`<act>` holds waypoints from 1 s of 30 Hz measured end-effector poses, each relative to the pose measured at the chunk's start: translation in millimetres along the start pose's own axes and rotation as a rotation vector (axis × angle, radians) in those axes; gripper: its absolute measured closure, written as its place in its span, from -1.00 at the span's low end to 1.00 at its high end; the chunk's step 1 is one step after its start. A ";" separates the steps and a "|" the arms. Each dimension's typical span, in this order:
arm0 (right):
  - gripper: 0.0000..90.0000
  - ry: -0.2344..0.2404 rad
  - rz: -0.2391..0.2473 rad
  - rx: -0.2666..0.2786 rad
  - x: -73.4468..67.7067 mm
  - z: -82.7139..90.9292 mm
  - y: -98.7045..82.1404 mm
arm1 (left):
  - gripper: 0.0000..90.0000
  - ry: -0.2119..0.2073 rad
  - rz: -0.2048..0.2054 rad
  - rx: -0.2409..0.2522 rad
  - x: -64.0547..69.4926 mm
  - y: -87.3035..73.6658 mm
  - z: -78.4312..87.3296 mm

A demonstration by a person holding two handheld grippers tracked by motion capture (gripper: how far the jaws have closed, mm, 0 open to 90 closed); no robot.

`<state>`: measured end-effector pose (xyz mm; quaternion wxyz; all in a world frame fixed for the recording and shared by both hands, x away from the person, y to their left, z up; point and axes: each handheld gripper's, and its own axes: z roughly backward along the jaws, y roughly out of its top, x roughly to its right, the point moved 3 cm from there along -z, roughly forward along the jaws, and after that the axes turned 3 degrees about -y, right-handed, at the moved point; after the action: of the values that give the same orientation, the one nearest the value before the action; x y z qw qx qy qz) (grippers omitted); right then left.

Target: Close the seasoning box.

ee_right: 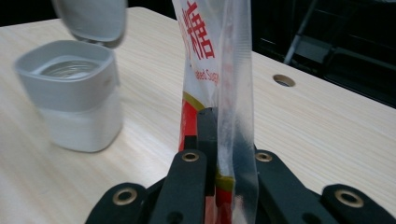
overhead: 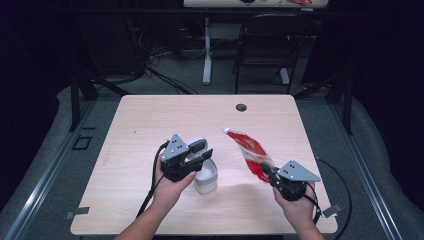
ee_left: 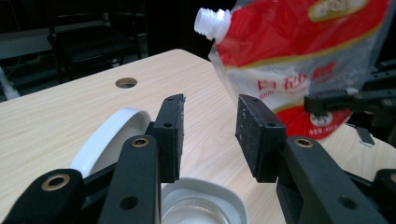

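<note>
A red and white spouted pouch [overhead: 248, 150] hangs tilted over the table, its white spout [ee_left: 211, 22] uppermost. My right gripper [overhead: 266, 171] is shut on the pouch's lower edge, and the film is pinched between the jaws [ee_right: 219, 121]. To the left, a white square container [overhead: 206, 175] stands on the table with its flip lid [overhead: 197, 145] swung up. My left gripper [overhead: 204, 155] hovers over the container's rim [ee_left: 205, 203], open, with nothing between its pads [ee_left: 208, 105]. The lid [ee_left: 105, 135] lies just outside the left jaw. The container [ee_right: 74, 93] holds something clear.
The light wooden table [overhead: 150, 120] has a round cable hole [overhead: 241, 107] at its far edge. Behind it stand a dark chair [overhead: 265, 40] and another table's white leg [overhead: 207, 50]. Cables trail from both grippers toward the near edge.
</note>
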<state>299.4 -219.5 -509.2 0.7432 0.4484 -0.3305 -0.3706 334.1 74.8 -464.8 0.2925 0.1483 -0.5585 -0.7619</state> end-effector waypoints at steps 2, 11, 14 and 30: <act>0.97 -0.016 -0.009 -0.009 6.6 -2.6 -0.5 | 0.37 0.004 0.002 -0.001 -0.8 -2.0 2.2; 0.97 -0.052 -0.062 -0.045 27.5 -16.7 -5.0 | 0.35 0.022 0.011 -0.012 -10.4 -14.7 18.4; 0.97 -0.063 -0.073 -0.051 31.3 -21.9 -6.1 | 0.35 0.029 0.012 -0.011 -15.6 -19.6 27.1; 0.97 -0.095 -0.119 -0.084 38.8 -49.6 -19.9 | 0.35 0.040 0.045 -0.022 -24.8 -40.0 42.3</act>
<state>354.9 -237.9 -539.9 0.7214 0.4178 -0.3223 -0.4485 319.0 130.5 -490.7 0.3224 0.1473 -0.5473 -0.7582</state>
